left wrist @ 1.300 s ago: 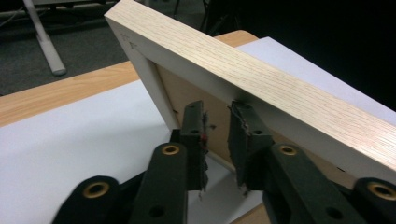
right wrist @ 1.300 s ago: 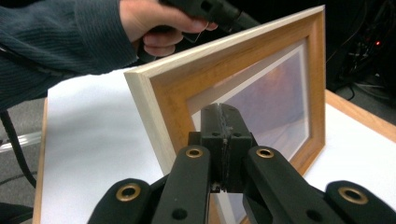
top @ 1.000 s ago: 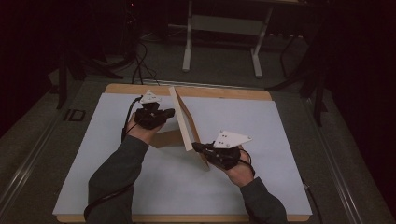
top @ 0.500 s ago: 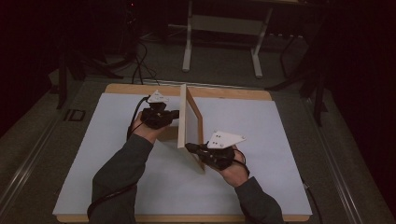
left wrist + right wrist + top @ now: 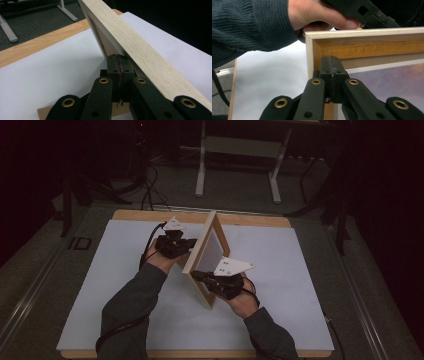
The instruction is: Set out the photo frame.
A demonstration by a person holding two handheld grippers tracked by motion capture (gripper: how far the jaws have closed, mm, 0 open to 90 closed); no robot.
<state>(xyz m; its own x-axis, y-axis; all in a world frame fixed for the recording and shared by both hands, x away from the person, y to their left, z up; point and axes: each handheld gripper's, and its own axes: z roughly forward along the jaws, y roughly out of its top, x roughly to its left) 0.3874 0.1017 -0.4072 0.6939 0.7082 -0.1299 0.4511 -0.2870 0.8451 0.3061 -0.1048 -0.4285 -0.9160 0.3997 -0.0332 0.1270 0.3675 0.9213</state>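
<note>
a wooden frame (image 5: 206,255) stands tilted on edge near the middle of the surface (image 5: 290,270), held between the two arms. its rails are pale, straight-grained oak, flat and square-cut, with a mitred corner; in the right gripper view the inner rebate looks a warmer orange-brown, and behind it sit a grey mat and a soft purplish picture (image 5: 392,80). the surface is a smooth white sheet with a light wood border (image 5: 150,215) showing along the far and near edges.

the frame's near corner rests low on the white sheet and its far corner rises toward the back edge. there is plenty of bare sheet to the left and right of it and in front, and the back border lies just beyond the top corner. past the surface, dark carpet (image 5: 45,265) and the metal legs (image 5: 201,170) of another stand keep well apart.

the left hand-held gripper (image 5: 184,243) meets the frame's left side, its black jaws closed tight together against the inner edge of the rail. the right hand-held gripper (image 5: 202,276) sits at the lower right side, jaws also shut, pinching the frame's edge near the corner. dark knitted sleeves (image 5: 125,305) cover both forearms.
</note>
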